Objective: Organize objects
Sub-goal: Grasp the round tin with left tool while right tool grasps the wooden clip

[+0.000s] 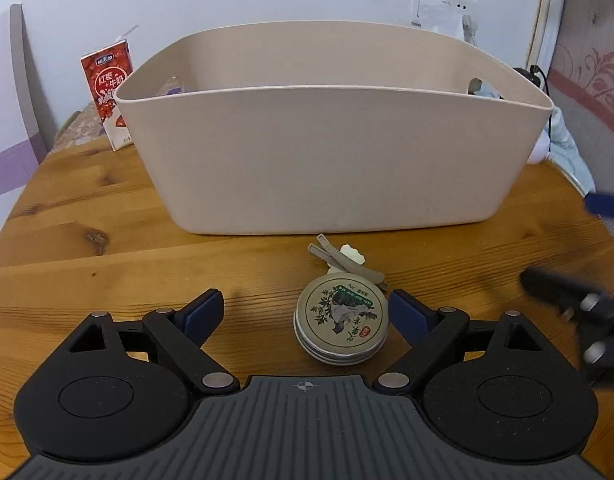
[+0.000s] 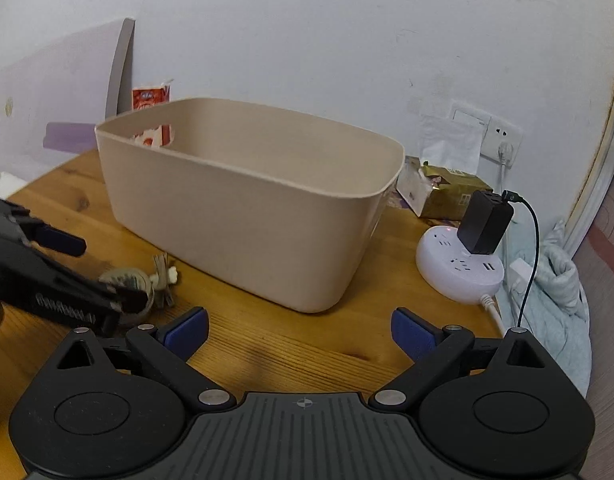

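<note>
With the left gripper (image 1: 303, 312) spread wide around the tin (image 1: 341, 317) at lower centre, close squarely on its rim, avoiding the clip (image 1: 347, 262) just beyond, then lift into the bin (image 1: 331, 160). Right gripper (image 2: 299, 332) gapes, holding nothing.

Both wrist cameras are looking low across the tabletop (image 1: 87, 216) toward the bin (image 1: 331, 160), sharing it; the right one is probably sitting farther right.
</note>
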`<state>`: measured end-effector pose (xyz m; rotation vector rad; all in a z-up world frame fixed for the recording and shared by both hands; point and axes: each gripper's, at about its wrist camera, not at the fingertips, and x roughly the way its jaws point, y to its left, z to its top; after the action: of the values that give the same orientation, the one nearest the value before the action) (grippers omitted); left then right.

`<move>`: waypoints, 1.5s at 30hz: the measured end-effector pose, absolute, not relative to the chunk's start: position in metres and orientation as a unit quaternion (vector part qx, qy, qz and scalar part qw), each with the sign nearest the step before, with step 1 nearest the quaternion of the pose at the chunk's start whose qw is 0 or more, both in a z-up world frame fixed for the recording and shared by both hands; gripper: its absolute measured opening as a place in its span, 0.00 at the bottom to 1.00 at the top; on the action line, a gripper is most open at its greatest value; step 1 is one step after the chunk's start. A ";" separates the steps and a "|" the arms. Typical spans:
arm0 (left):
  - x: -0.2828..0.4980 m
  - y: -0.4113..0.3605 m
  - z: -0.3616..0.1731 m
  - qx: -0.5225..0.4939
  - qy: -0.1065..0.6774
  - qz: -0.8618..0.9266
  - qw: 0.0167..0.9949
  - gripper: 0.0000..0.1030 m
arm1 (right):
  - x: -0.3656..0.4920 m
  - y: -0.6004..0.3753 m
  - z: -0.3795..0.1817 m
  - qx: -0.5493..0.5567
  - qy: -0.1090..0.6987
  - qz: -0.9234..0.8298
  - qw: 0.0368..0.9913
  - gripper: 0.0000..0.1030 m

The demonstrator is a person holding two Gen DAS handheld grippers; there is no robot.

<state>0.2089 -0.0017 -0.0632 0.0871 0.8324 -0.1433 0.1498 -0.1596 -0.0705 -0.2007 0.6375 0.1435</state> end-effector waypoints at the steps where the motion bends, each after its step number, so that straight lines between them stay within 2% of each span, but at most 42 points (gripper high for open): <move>1: 0.209 0.000 -0.064 0.041 0.403 -0.072 0.912 0.89 | 0.152 -0.159 -0.073 -0.099 0.318 0.073 0.940 0.97; 20: 0.224 0.055 -0.064 0.001 0.400 -0.004 0.916 0.89 | 0.177 -0.115 -0.103 -0.091 0.346 0.120 0.926 0.96; 24: 0.222 0.050 -0.061 -0.011 0.396 -0.024 0.918 0.89 | 0.184 -0.099 -0.106 -0.094 0.336 0.129 0.928 0.93; 27: 0.226 0.044 -0.067 0.007 0.409 -0.024 0.912 0.88 | 0.192 -0.090 -0.111 -0.092 0.337 0.134 0.927 0.87; 28: 0.227 0.044 -0.071 0.009 0.414 -0.026 0.910 0.84 | 0.195 -0.088 -0.112 -0.092 0.338 0.135 0.927 0.84; 29: 0.229 0.044 -0.074 0.008 0.420 -0.026 0.907 0.73 | 0.197 -0.087 -0.113 -0.090 0.339 0.137 0.926 0.79; 31: 0.230 0.044 -0.077 0.017 0.417 -0.023 0.909 0.69 | 0.202 -0.086 -0.115 -0.082 0.339 0.144 0.926 0.74; 33: 0.230 0.046 -0.077 0.014 0.413 -0.019 0.911 0.61 | 0.204 -0.088 -0.116 -0.066 0.338 0.157 0.926 0.62; 34: 0.231 0.047 -0.076 0.013 0.411 -0.018 0.911 0.54 | 0.204 -0.087 -0.116 -0.065 0.336 0.163 0.925 0.46; 35: 0.232 0.049 -0.076 0.011 0.413 -0.017 0.911 0.54 | 0.204 -0.086 -0.115 -0.065 0.333 0.169 0.925 0.33; 37: 0.231 0.050 -0.076 0.010 0.414 -0.018 0.910 0.54 | 0.200 -0.081 -0.115 -0.071 0.329 0.176 0.925 0.16; 45: 0.214 0.052 -0.074 0.010 0.414 -0.011 0.910 0.54 | 0.180 -0.075 -0.111 -0.095 0.334 0.184 0.920 0.14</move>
<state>0.2136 0.0520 -0.0735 0.0200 0.8531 -0.0232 0.1796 -0.0752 -0.1112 -0.1951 0.6859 0.3789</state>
